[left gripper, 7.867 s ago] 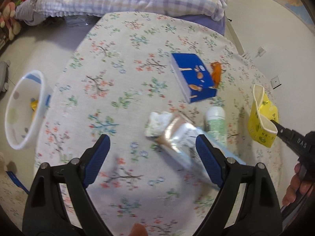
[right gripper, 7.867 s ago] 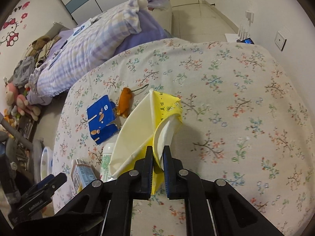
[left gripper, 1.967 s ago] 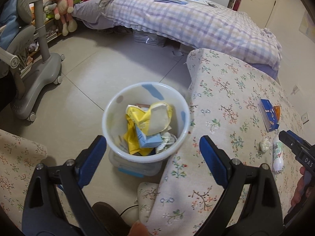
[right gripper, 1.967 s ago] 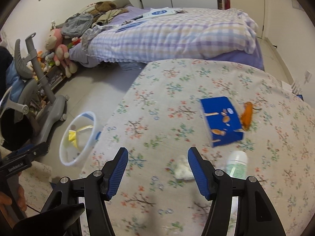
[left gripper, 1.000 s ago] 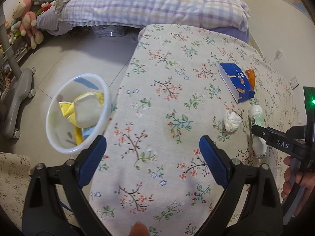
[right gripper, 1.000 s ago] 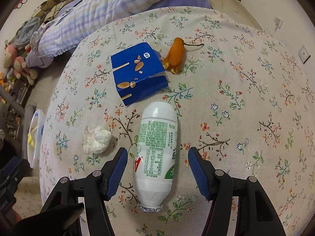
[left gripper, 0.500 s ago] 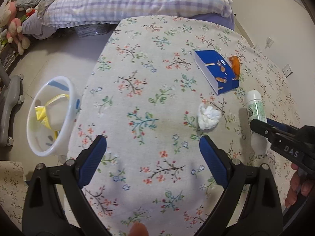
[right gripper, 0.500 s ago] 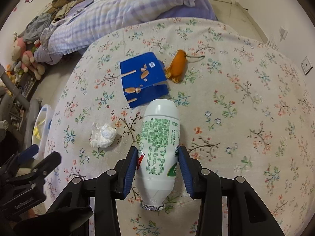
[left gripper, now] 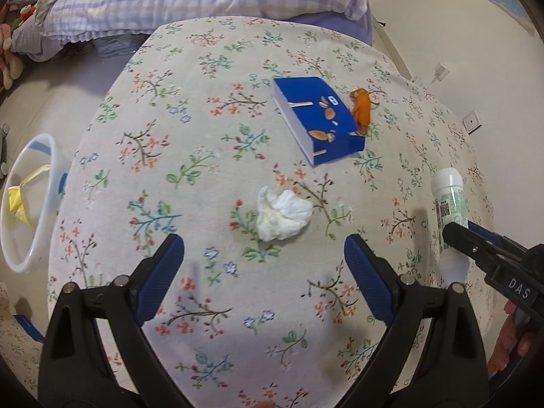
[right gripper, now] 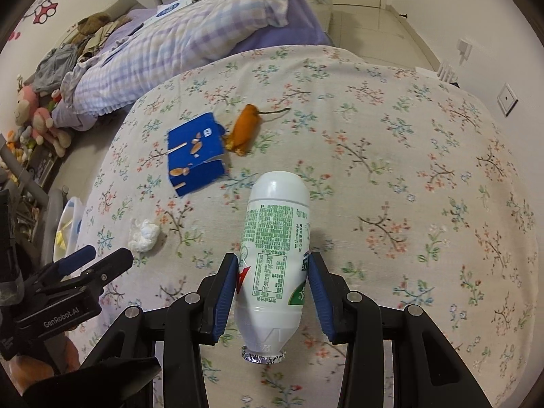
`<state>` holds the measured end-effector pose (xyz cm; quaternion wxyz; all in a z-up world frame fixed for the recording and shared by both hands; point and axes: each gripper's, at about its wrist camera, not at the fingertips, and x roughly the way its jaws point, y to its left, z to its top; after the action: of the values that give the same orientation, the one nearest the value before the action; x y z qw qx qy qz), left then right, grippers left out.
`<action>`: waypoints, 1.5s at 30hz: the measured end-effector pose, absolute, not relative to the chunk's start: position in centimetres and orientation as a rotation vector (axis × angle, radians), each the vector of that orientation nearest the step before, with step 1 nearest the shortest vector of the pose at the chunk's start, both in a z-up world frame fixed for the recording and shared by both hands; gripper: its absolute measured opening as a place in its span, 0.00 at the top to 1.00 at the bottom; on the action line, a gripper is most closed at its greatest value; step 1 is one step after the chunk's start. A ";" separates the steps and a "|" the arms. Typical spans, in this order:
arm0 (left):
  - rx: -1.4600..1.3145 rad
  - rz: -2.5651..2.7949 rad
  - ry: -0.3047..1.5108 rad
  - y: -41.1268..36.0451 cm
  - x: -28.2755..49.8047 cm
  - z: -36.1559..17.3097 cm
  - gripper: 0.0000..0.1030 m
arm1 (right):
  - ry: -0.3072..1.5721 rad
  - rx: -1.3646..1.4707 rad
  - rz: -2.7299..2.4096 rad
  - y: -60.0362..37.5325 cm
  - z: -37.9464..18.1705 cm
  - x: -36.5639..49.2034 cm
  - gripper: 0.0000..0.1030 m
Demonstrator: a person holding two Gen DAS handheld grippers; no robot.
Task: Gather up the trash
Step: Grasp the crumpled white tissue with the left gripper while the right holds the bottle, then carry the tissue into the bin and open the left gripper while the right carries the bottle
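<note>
The right hand-held gripper (right gripper: 272, 285) has just closed its jaws on the white bottle (right gripper: 275, 255), both blue pads pressing its sides, foil mouth toward the camera. The left hand-held gripper (left gripper: 263, 265) hangs with jaws wide apart and empty above the flowered bench (left gripper: 190, 136), a crumpled tissue (left gripper: 280, 214) just ahead. Farther on lie a blue box (left gripper: 321, 124) and an orange peel (left gripper: 361, 110) beside it. The white bin (left gripper: 34, 200) stands off the bench's left edge; beyond is a bed (right gripper: 190, 40).
</note>
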<state>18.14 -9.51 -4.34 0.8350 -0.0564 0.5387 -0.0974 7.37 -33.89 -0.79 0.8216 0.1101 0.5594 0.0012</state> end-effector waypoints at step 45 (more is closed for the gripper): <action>-0.062 -0.162 1.035 -6.4 18.3 -3.5 0.77 | 1.137 0.222 0.040 -33.2 1.1 7.7 0.58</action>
<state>18.31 -6.45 -3.48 0.8654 -0.0297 0.4942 -0.0773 7.72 -33.19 1.10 0.8366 0.1050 0.5373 0.0188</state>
